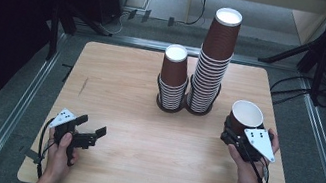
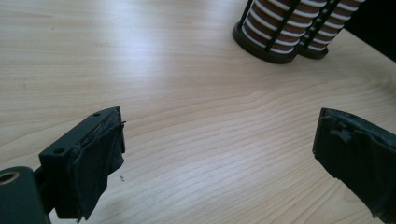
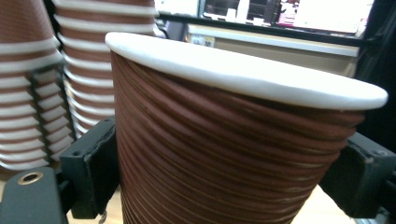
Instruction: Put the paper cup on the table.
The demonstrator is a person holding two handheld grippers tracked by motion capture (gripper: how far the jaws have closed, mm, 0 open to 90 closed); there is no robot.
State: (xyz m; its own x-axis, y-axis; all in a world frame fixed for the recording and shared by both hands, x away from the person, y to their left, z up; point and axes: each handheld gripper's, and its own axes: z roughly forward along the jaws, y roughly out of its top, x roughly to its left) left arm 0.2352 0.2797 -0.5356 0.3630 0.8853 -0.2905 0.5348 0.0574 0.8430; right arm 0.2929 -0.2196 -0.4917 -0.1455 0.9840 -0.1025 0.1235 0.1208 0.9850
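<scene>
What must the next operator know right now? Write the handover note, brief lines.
Right gripper: shut on one brown cup, mouth up, at the table's right edge.
Left gripper: open, empty, near the front left.
Short stack and tall stack: inverted cups in black holders, centre back.
Done: one cup gripped.
Left: probably placing it; the destination isn't evident.

two stacks of brown cups (image 1: 173,80) (image 1: 212,64) in black holders on a wooden table (image 1: 121,84)
</scene>
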